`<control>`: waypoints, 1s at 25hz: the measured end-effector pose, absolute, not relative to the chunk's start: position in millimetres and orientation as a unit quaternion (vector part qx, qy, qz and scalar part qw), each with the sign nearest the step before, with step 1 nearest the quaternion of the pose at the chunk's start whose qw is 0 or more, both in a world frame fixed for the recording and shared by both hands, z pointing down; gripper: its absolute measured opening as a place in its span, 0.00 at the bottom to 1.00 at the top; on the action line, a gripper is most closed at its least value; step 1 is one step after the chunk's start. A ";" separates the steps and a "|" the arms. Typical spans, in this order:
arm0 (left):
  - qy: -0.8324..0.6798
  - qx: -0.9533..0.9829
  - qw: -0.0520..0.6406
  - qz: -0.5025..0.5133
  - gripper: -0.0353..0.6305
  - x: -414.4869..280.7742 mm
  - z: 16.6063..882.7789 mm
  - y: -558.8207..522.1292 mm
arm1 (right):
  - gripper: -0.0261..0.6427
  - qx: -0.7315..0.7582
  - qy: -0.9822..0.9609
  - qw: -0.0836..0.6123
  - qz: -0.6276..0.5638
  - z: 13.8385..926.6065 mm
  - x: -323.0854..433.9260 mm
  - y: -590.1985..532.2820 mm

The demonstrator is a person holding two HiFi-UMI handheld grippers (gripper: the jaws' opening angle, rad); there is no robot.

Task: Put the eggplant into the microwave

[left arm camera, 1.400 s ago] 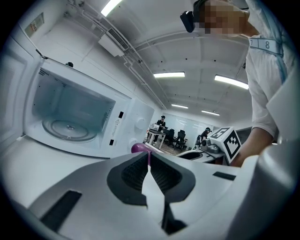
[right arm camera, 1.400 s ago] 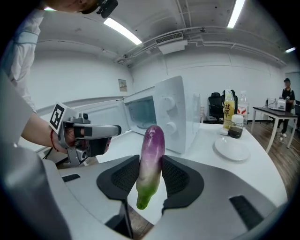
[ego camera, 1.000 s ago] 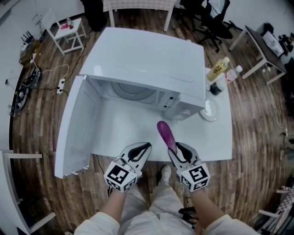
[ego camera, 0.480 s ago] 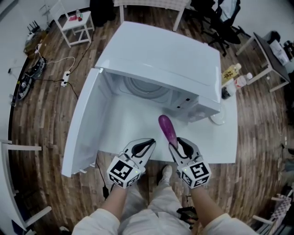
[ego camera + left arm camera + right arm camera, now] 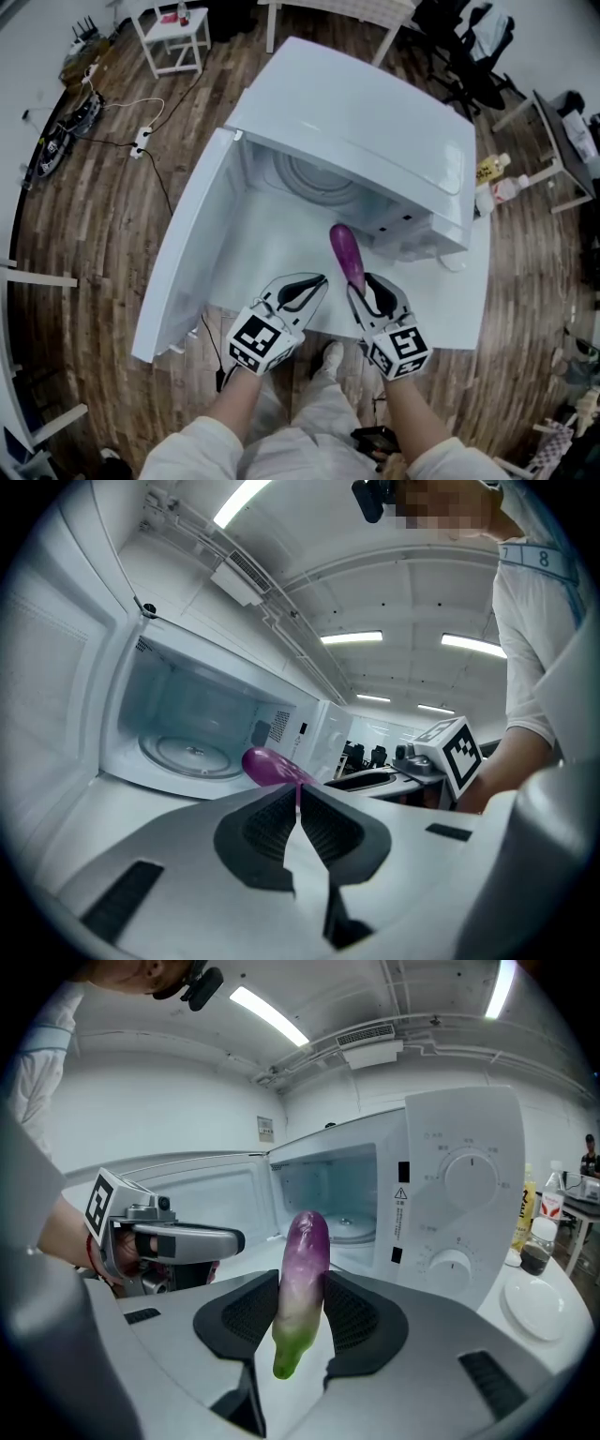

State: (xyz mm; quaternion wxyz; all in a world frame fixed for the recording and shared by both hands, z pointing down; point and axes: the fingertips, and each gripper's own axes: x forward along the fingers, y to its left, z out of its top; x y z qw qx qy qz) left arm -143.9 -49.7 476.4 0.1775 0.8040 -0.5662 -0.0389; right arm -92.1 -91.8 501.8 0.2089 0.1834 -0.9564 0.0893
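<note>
**Q:** Two claws over the near edge of the white desk (image 5: 448, 321). Right claw (image 5: 301, 1277)?

**A:** Pinching a smooth purple eggplant with a green stem end (image 5: 307, 1239), one pad on each side. Green end sits toward the claw's camera. Purple tip points forward at the cavity.

**Q:** Eggplant's place?

**A:** In the air above the desk, just in front of the open mouth of the white boxy microwave (image 5: 375, 122). Not inside. White microwave door (image 5: 187, 253) swung wide to the left. Round glass turntable (image 5: 192, 754) visible within.

**Q:** Left claw (image 5: 298, 794)?

**A:** Pressed together, nothing between the pads. Just beside the right claw, apart from the eggplant.

**Q:** Anything else?

**A:** Round white plate (image 5: 534, 1309) and a few bottles (image 5: 522, 1208) on the desk, right of the microwave.
</note>
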 end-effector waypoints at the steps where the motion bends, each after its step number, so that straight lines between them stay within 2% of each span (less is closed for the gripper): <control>1: -0.568 0.803 0.178 -0.039 0.06 -146.4 477.4 -50.8 | 0.29 0.182 -0.957 0.209 0.089 502.2 -95.4 -93.5; 25: -0.603 0.772 0.191 -0.056 0.06 -200.3 490.0 -86.0 | 0.29 0.156 -0.962 0.214 0.060 501.9 -174.5 -155.6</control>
